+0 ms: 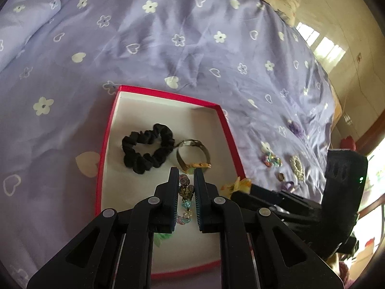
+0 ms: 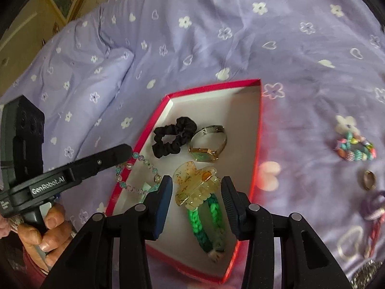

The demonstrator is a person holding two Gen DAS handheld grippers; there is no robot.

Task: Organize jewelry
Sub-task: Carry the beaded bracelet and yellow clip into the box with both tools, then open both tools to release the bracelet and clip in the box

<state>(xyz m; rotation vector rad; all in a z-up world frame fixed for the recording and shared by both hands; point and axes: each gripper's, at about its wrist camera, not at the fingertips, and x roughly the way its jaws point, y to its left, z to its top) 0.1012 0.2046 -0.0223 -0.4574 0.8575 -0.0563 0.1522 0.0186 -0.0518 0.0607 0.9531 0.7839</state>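
Where the left gripper crosses the right wrist view, we read "GenRobot.AI" on its arm, and its narrowly parted jaws seem to pinch a beaded necklace that drapes over the red box wall. Inside the box we count one black scrunchie, one watch, one amber hair claw and one green braided band; the right gripper hangs open around the claw, not touching it. On the purple bedsheet nearby lie a beaded bracelet, a ring and other trinkets too blurred to name.
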